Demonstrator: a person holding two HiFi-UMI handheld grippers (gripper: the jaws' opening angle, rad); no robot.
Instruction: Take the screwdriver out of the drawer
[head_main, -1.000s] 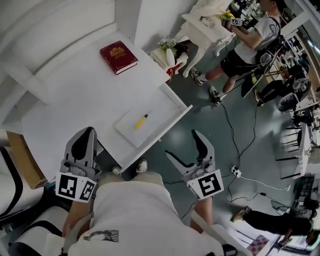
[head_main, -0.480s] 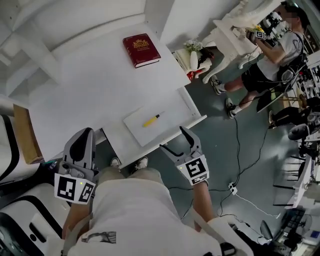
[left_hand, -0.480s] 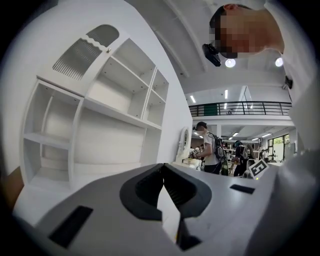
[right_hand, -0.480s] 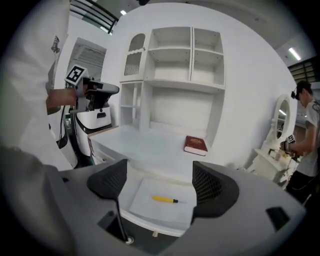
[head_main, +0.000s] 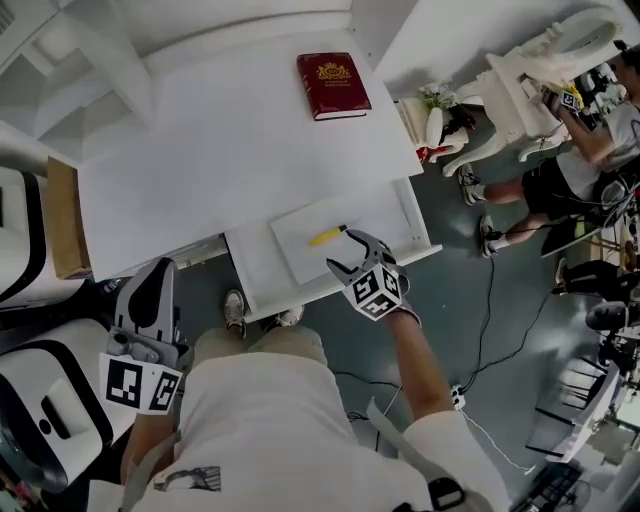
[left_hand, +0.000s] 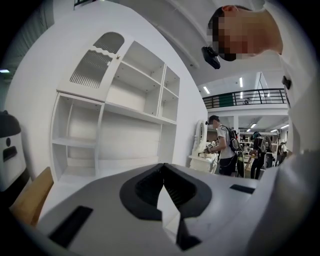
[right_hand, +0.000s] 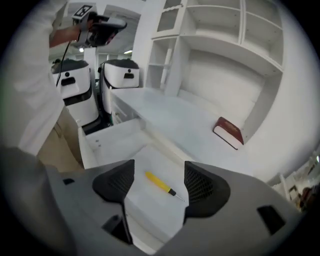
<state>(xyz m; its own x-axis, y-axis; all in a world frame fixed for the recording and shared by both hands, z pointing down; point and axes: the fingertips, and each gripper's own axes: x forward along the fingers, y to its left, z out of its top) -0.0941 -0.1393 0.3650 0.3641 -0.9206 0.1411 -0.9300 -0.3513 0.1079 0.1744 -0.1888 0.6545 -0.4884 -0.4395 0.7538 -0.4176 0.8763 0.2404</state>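
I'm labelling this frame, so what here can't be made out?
Red book's gold cover print: too small, head view and right gripper view.
Screwdriver's tip type: too small, same views.
Drawer's back end: head view, under the desktop.
Low foreground: left gripper view, blocked by the left hand-held gripper's own body.

Bright, even light leaves the white counter (head_main: 220, 160) nearly shadowless. Ceiling strips (left_hand: 240, 82) glow at three o'clock in the left gripper view (dark, curved fisheye rims).

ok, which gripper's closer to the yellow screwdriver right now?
Right. The right gripper hangs over the open drawer, jaws closing, with the yellow screwdriver lined up between them, untouched. The left gripper is shut, off the desk's near-left edge.
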